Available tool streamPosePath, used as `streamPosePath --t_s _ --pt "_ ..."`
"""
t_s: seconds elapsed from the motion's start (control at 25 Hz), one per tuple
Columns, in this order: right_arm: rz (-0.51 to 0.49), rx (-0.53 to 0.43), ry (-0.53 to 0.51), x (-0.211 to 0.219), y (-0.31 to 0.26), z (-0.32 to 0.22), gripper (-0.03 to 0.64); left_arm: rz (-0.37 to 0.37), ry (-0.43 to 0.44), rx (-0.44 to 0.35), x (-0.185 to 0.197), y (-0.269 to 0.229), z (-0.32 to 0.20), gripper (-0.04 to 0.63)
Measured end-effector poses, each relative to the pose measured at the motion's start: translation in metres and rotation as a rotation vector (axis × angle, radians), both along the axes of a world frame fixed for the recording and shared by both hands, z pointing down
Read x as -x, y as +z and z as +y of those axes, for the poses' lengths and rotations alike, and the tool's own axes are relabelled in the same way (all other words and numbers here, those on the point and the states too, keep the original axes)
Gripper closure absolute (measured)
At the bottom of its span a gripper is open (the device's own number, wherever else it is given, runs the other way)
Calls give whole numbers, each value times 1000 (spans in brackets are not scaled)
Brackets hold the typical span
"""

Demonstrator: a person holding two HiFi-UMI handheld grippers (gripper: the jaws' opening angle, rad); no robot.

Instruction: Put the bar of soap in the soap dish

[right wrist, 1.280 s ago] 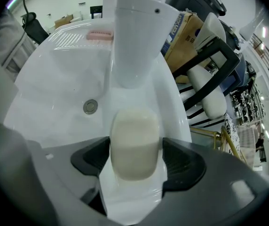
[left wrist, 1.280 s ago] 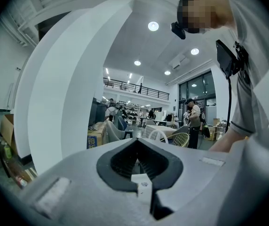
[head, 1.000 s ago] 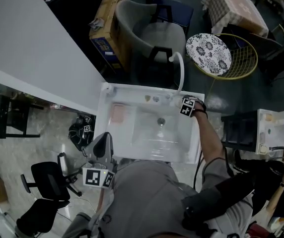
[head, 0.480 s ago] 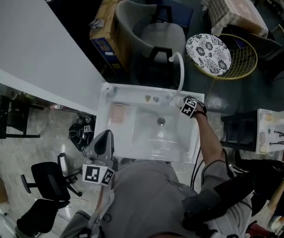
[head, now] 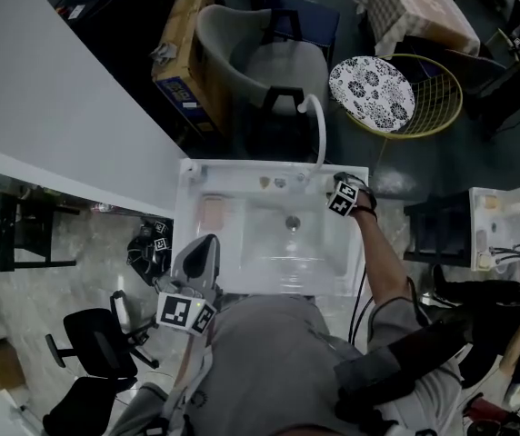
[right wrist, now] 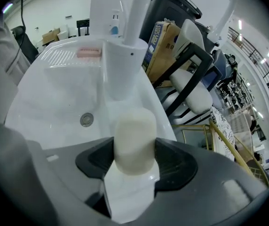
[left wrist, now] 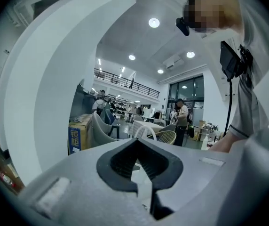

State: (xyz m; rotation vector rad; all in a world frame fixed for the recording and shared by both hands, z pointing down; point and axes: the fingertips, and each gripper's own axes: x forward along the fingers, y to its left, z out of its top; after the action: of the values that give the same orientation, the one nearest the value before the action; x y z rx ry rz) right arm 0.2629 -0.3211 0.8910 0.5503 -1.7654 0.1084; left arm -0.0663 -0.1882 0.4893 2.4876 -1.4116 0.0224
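A cream bar of soap [right wrist: 134, 142] stands upright between the pads of my right gripper [right wrist: 133, 155], which is shut on it above the white sink's [head: 349, 271] back right corner, beside the faucet base [right wrist: 120, 69]. In the head view the right gripper [head: 333, 192] hides the soap. The pink soap dish [head: 215, 214] sits on the sink's left ledge and appears far across the basin as the soap dish [right wrist: 88, 52] in the right gripper view. My left gripper [head: 207, 243] hovers at the sink's front left edge, its black pads [left wrist: 165, 166] together around nothing.
The drain [head: 292, 222] lies mid-basin, and a white curved spout [head: 318, 125] rises behind the sink. Behind stand a grey chair [head: 260, 62], a cardboard box [head: 176, 57] and a patterned disc [head: 372, 94] on a yellow wire basket. An office chair [head: 96, 352] is at lower left.
The left gripper has shifted a little toward the sink's front left corner. The right gripper stays at the back right corner with the soap, slightly turned.
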Motion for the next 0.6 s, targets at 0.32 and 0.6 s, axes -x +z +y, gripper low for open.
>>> streamPosePath --t_s 0.32,0.6 --pt "7 -96 27 -3 -13 -4 354 13 25 -3 0 -2 -3 594" --pt "-7 -197 70 -5 -41 -3 356 20 41 -14 3 -4 -6 594"
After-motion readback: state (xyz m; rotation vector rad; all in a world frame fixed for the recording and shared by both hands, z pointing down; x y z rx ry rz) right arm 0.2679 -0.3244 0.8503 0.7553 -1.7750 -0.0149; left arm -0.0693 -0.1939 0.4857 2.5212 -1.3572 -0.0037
